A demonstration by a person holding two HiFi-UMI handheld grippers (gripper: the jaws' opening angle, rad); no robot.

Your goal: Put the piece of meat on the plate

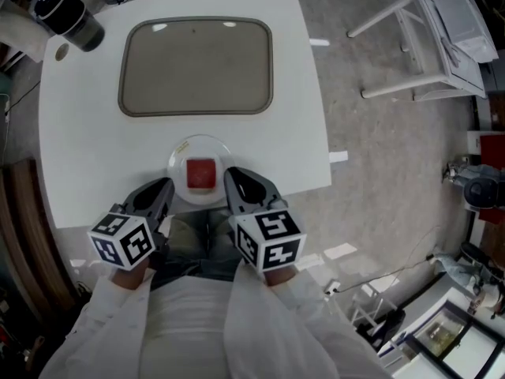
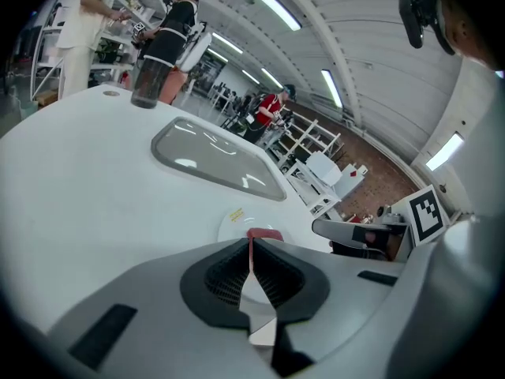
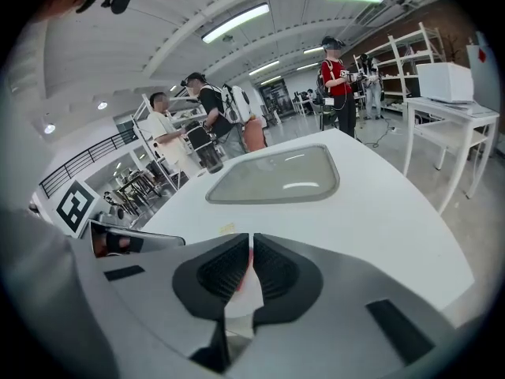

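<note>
A red square piece of meat lies in the middle of a small round white plate near the front edge of the white table. My left gripper is just left of the plate and my right gripper just right of it, both at the table's edge. Each one is shut with nothing between its jaws. In the left gripper view the shut jaws point at the plate, and the meat peeks over them. The right gripper view shows shut jaws too.
A shallow grey-beige tray lies empty in the middle of the table, beyond the plate. A black cylinder stands at the far left corner. A white rack stands on the floor to the right. People stand beyond the table.
</note>
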